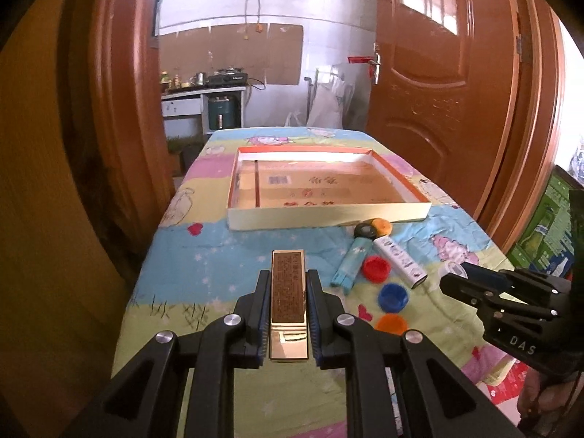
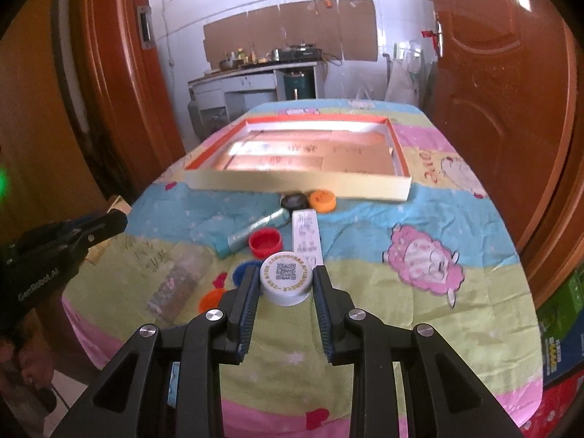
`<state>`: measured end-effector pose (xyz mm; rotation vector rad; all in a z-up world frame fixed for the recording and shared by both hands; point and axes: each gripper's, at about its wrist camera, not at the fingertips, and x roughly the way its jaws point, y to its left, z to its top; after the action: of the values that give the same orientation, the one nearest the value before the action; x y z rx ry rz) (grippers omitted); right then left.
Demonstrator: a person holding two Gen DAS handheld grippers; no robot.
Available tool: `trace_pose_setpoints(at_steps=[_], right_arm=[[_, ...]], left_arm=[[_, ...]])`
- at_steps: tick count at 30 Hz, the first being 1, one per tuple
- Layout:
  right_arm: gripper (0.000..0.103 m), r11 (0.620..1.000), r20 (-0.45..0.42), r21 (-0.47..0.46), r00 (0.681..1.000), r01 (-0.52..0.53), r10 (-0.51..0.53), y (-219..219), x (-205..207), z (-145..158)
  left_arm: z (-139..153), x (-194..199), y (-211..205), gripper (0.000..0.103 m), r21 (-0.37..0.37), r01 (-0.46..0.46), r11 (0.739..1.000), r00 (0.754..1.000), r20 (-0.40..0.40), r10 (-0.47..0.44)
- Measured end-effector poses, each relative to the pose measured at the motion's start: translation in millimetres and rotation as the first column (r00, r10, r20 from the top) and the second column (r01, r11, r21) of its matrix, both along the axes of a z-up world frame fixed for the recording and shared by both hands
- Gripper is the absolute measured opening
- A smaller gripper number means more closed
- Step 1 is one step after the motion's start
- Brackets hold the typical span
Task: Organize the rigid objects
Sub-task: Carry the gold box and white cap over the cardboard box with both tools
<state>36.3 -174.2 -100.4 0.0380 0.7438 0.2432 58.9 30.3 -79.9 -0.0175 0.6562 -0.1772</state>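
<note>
Table [image 1: 226, 255] draped in a patchwork cartoon-print cloth, standing before an open doorway with brown wooden doors; a kitchen counter with a stove shows through the opening. Left gripper [image 1: 287, 281]: jaws drawn narrow and clamped on a slim gold-and-brown rectangular case [image 1: 287, 292], gripped by its long sides and held clear above the cloth, its long axis running away from the camera. Right gripper [image 2: 285, 284]: jaws pinched on a grey round cap [image 2: 287, 281], QR-code label facing up, held between the two pads above the cloth. Shallow cardboard tray [image 1: 328, 215], cream walls outside and orange rim inside, printed card bottom, lying at the far half of the table; nothing loose seen inside it. Just in front of the tray's near wall: a black cap [image 2: 294, 200] and an orange cap [image 2: 322, 200], side by side. Nearer the camera: a light-blue tube [image 1: 348, 262] and a white printed box [image 1: 399, 261], lying close together with their far ends converging. Beside these, a red cap [image 1: 377, 268], a blue cap [image 1: 392, 296] and a second orange cap [image 1: 391, 324], set in a loose line on the cloth. A person's hand [image 1: 540, 394] grips the handle of the right gripper.
</note>
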Motion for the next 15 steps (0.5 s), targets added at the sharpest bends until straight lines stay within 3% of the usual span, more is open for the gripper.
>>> trace_pose_setpoints(at_steps=[6,15], right_arm=[[0.03,1.0,0.052,-0.015,0.999,-0.008,0.009,-7,15,22],[0.03,0.997,0.086,-0.07,0.996,-0.032,0.038,-30,75,55]], left_arm=[[24,22,-7,0.018,0.024,0.016,1.0,1.0,0.017,-0.016],[58,96,-10,0.018,-0.037,0.071,0.997,0.996,-0.042,-0.072]])
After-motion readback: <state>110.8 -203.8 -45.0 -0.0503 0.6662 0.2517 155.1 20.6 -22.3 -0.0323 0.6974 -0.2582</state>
